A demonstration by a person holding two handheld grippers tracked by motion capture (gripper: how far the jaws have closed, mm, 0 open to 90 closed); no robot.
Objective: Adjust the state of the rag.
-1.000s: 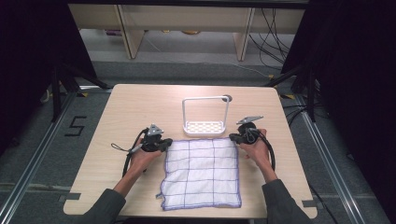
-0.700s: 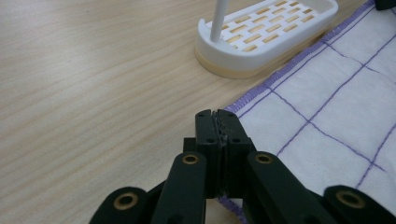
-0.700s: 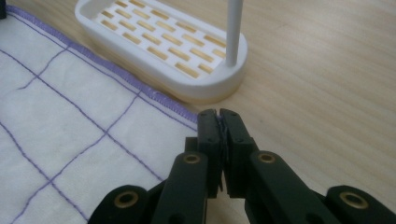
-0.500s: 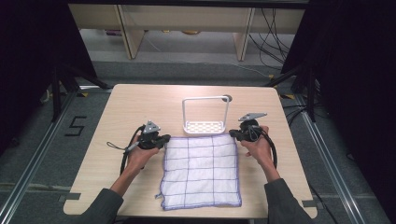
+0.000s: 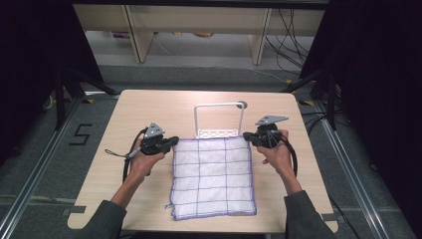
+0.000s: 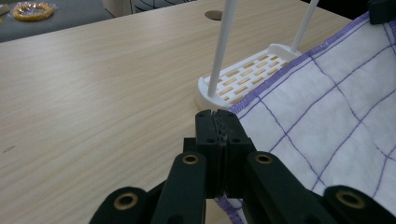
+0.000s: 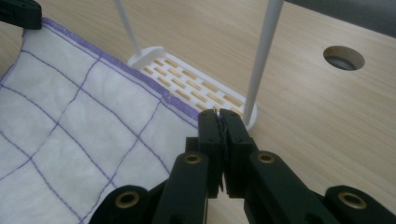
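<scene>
Cloth (image 5: 214, 178): flat on the worktop (image 5: 149, 109), far edge touching the white rack (image 5: 219, 119).
Left gripper (image 5: 172, 141): my fingers clamp its far-left corner.
Right gripper (image 5: 247, 138): my fingers clamp the far-right corner.
Room: bare worktop on both sides.

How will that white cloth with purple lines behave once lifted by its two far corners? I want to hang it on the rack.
The cloth is probably floppy: its edge already dips between the left claw and the right claw. It looks thin and light. The rack seems slight, so a drag might tip it.
</scene>
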